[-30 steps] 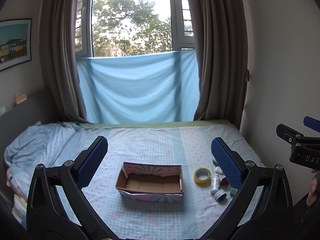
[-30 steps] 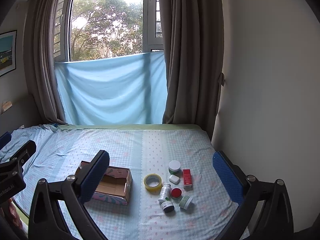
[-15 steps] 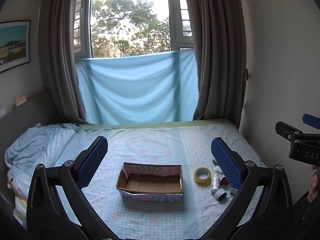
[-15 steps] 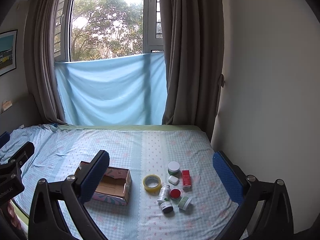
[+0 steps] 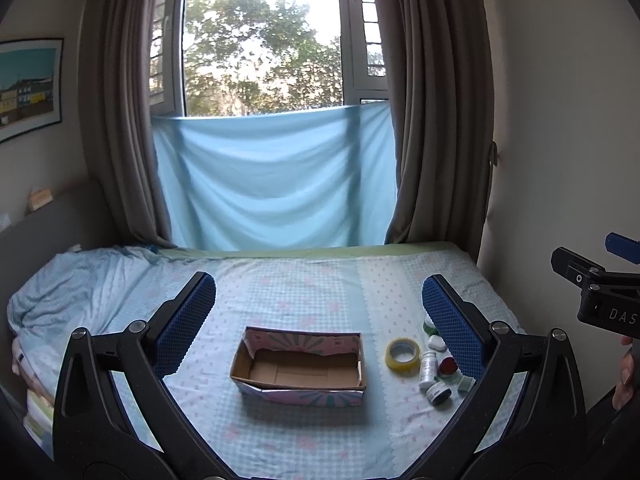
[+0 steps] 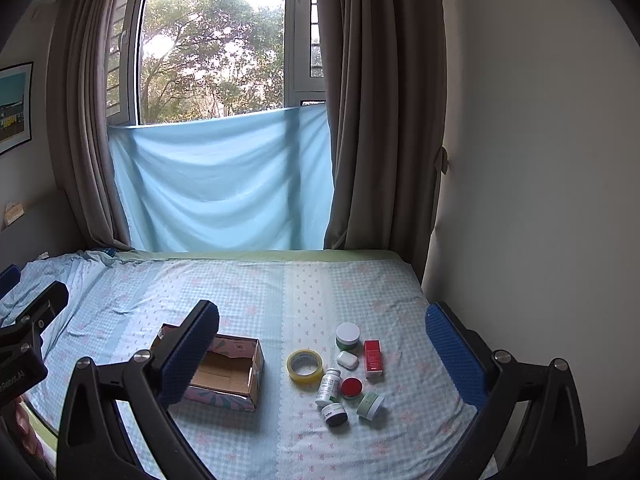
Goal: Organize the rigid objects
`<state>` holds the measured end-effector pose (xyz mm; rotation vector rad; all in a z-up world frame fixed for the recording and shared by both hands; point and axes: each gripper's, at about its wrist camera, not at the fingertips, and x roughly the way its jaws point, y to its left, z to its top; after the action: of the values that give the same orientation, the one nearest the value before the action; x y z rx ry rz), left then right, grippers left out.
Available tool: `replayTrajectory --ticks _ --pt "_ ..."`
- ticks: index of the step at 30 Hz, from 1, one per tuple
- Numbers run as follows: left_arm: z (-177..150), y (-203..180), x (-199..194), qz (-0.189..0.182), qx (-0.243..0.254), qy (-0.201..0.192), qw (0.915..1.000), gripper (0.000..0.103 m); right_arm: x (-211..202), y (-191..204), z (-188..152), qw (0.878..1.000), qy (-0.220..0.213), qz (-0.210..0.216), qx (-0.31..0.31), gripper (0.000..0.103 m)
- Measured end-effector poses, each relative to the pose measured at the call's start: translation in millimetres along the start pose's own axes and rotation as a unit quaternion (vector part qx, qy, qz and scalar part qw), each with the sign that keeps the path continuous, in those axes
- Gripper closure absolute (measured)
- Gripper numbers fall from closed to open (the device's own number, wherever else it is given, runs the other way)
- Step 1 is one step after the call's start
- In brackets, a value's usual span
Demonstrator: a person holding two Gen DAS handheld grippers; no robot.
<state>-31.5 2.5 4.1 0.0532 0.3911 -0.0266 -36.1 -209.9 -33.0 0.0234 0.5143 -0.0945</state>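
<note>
An open cardboard box (image 5: 298,368) (image 6: 226,374) with a pink and teal pattern sits empty on the bed. To its right lie a yellow tape roll (image 5: 402,356) (image 6: 305,365), a white bottle (image 6: 328,386), a red box (image 6: 373,358), a white-lidded green jar (image 6: 347,335), a small white case (image 6: 347,360), a red lid (image 6: 351,387), a dark jar (image 6: 335,414) and a pale green jar (image 6: 370,404). My left gripper (image 5: 318,328) hangs open above the box. My right gripper (image 6: 322,354) is open above the small items, holding nothing.
The bed (image 6: 248,288) has a light blue checked sheet, rumpled at the left (image 5: 60,284). A wall (image 6: 540,200) borders the bed's right side. Brown curtains and a blue cloth (image 5: 276,184) cover the window behind. A person's hand (image 5: 624,380) shows at the right edge.
Both views have risen slightly and drifted a little; the items on the bed have not moved and both grippers stay open.
</note>
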Motion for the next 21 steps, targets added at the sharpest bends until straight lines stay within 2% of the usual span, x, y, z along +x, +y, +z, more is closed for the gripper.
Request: replayTrajectory --ticks 21 --pt "-2.5 3.3 -0.1 -0.006 -0.003 -0.001 1.0000 0.000 0.0 0.5 1.2 1.000 0.000 -0.003 0.003 0.000"
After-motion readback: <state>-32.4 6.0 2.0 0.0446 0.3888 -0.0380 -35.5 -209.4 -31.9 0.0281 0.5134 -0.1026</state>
